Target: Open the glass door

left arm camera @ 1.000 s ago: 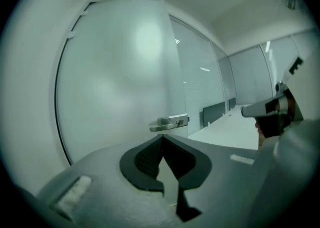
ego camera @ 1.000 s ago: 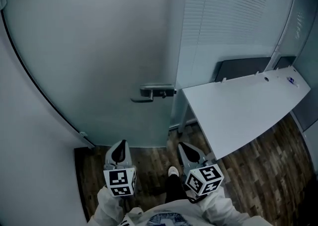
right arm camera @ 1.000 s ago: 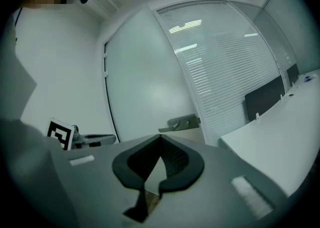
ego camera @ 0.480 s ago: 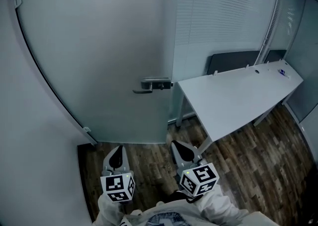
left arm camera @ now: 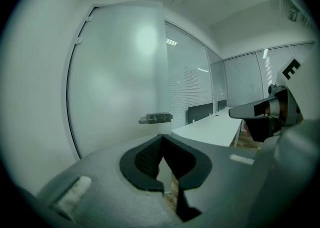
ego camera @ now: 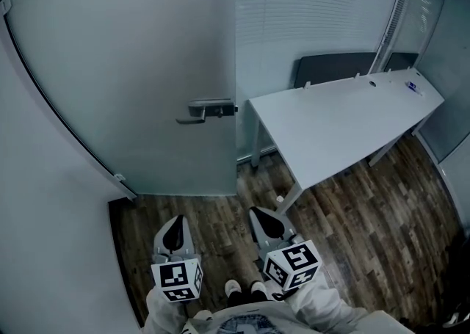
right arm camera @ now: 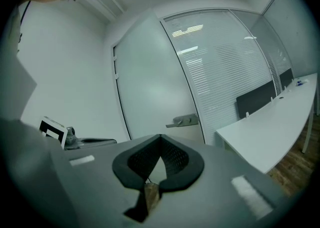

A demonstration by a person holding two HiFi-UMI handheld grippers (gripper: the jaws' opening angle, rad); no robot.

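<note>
Item one, far left: a plain white wall [ego camera: 44,200], meeting the dark wood-plank floor [ego camera: 382,208] at its foot. Item two, the task's thing: the frosted glass door [ego camera: 139,61], ahead of you and left of centre, dark-edged on its left side with a small fitting [ego camera: 117,178] low at that corner. Its right edge lies flush against the next panel, so it reads as closed. Item three: the metal lever handle [ego camera: 200,111], mounted at the door's right edge, lever level and pointing left, well apart from both of your tools. Item four: your left gripper [ego camera: 175,222], low and near you, aimed towards the door. Its jaws are pressed together tip to tip with nothing between them, and its marker cube [ego camera: 177,282] sits just above your white sleeve [ego camera: 163,309]. Item five: your shoes [ego camera: 242,288], on the floor between the two grippers. Item six: your right gripper [ego camera: 261,218], just right of the left one and level with it. Its jaws likewise meet at the tips and hold nothing. Item seven: a glass partition with horizontal blinds [ego camera: 316,9], right of the door. Item eight: a long white desk [ego camera: 338,123] running along the partition to the far right, with dark panels [ego camera: 334,68] at its far edge and a small item [ego camera: 411,86], too small to identify, at its far right end.
</note>
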